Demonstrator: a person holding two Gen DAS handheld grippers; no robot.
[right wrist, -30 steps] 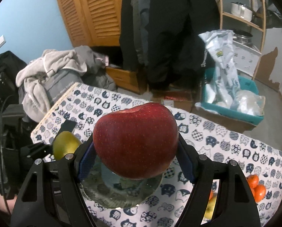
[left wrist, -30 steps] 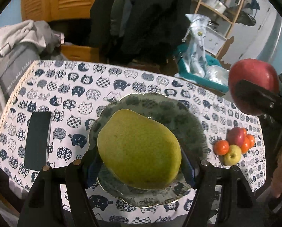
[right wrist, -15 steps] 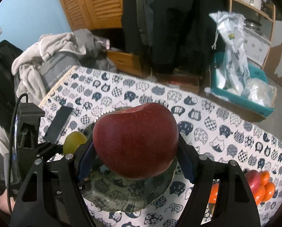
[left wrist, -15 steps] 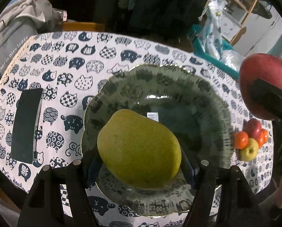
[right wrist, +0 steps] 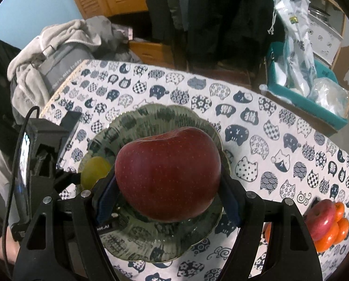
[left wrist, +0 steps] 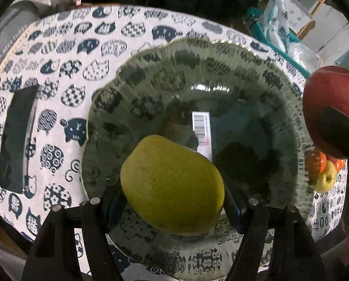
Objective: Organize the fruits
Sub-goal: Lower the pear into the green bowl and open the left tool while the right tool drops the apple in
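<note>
Phone-like dark slab (left wrist: pixel 17 138) lies flat at the far left of my worktop (left wrist: pixel 64 53), on the cat-print cloth, just beside the glass plate (left wrist: pixel 151 70). My left gripper (left wrist: pixel 172 201) has its fingers clenched on a yellow-green fruit (left wrist: pixel 172 185), the blue pads pressing both its flanks, and I see it hanging over the near part of the plate; whether it touches the glass I cannot tell. A barcode sticker (left wrist: pixel 202 133) shows in the plate's middle, just past the fruit.

Further right, my right gripper (right wrist: pixel 167 196) has its fingers grasping a big red apple (right wrist: pixel 167 173) from both sides, held above the same plate (right wrist: pixel 151 114). In the right wrist view the yellow-green fruit (right wrist: pixel 95 171) peeks out at the apple's left, with the black body of the left gripper beside it. In the left wrist view the apple (left wrist: pixel 331 103) sits at the plate's right rim.

At the worktop's right edge a small pile of fruit (right wrist: pixel 329 222) waits: a red apple, several oranges, and a small yellow apple (left wrist: pixel 325 178), all touching. Beyond the worktop a teal bin (right wrist: pixel 307 98) holds plastic bags.
</note>
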